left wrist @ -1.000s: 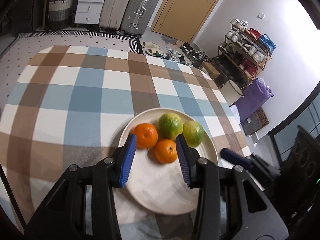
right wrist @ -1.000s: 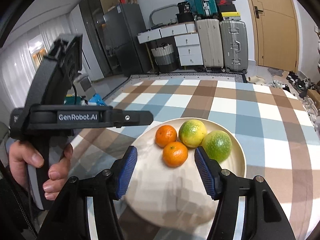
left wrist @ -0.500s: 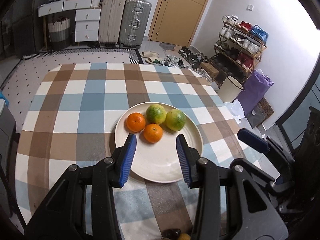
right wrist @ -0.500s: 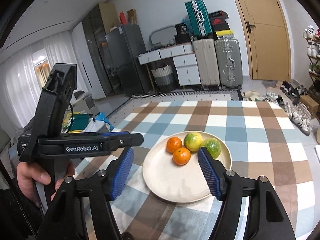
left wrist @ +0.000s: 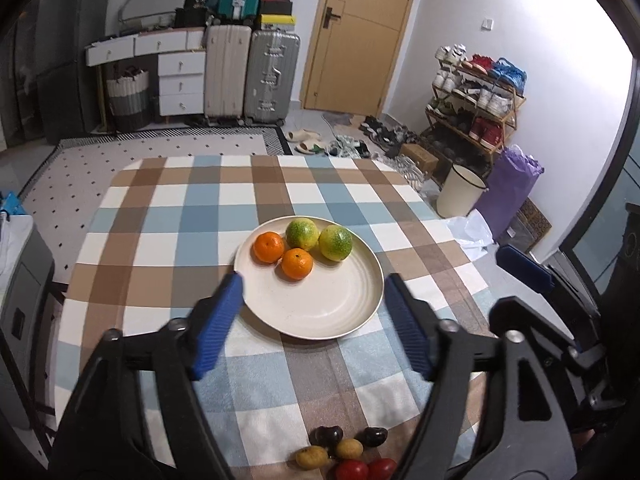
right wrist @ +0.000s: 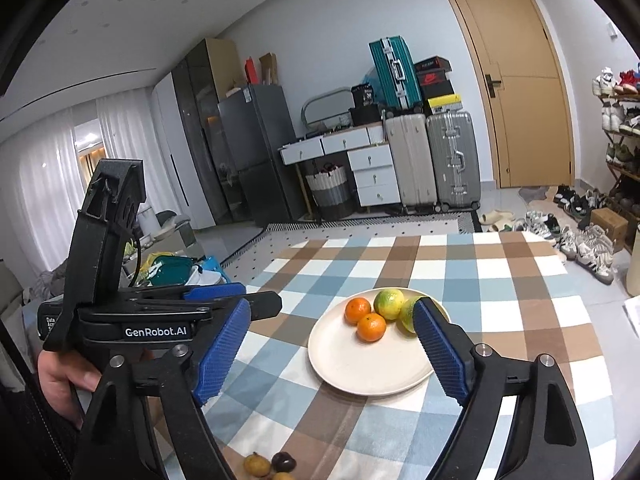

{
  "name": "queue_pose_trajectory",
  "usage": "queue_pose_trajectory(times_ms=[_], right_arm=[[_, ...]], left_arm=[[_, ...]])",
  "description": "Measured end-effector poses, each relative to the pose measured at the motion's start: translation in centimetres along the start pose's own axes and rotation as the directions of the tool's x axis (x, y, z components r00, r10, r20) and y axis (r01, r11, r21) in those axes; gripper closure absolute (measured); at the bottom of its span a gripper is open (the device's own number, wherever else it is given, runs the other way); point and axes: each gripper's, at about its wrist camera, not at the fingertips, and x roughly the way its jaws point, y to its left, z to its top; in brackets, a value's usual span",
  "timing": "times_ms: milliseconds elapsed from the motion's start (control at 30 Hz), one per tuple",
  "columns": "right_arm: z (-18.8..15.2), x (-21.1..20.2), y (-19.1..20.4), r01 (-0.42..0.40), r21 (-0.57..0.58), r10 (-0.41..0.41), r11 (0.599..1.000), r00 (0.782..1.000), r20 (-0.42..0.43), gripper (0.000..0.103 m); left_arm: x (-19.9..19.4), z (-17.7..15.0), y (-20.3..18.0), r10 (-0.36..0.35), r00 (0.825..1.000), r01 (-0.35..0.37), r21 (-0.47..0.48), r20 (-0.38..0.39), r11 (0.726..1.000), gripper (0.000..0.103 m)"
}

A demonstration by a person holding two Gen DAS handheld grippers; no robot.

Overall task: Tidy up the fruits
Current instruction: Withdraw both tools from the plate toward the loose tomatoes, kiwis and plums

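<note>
A cream plate (left wrist: 320, 312) (right wrist: 352, 372) sits mid-table with two orange mandarins (left wrist: 269, 246) (right wrist: 371, 327) and two green-yellow citrus fruits (left wrist: 335, 242) (right wrist: 389, 303) at its far side. My left gripper (left wrist: 312, 292) is open and empty, held above the plate's near edge. My right gripper (right wrist: 334, 320) is open and empty, to the right of the left one. Small fruits lie at the table's near edge: dark ones (left wrist: 326, 436), yellow ones (left wrist: 349, 449) (right wrist: 257, 465) and red ones (left wrist: 352, 470).
The table has a blue, brown and white checked cloth (left wrist: 168, 240). Suitcases (left wrist: 270, 76), drawers (left wrist: 180, 80) and a door (left wrist: 352, 36) stand behind. A shoe rack (left wrist: 476, 92) and a bucket (left wrist: 460, 196) are at the right.
Both grippers have pulled back and up from the plate, which now looks smaller and farther. The left jaws have opened wider. Small fruits at the near table edge have come into view.
</note>
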Motion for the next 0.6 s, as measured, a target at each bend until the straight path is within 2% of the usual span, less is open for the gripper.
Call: queue_pose_trajectory(times_ms=[333, 433, 600], right_arm=[[-1.4, -3.8, 1.9, 0.017, -0.028, -0.016, 0.999, 0.999, 0.038, 0.007], [-1.9, -4.5, 2.5, 0.023, -0.040, -0.021, 0.999, 0.999, 0.038, 0.006], [-3.0, -6.0, 3.3, 0.023, -0.038, -0.022, 0.999, 0.999, 0.037, 0.004]], left_arm=[[-4.3, -2.9, -1.2, 0.034, 0.999, -0.034, -0.002, 0.041, 0.999, 0.017], [-5.0, -3.7, -1.4, 0.038, 0.998, -0.038, -0.010, 0.058, 0.999, 0.008], [-6.8, -5.7, -1.3, 0.048, 0.994, -0.045, -0.033, 0.094, 0.998, 0.002]])
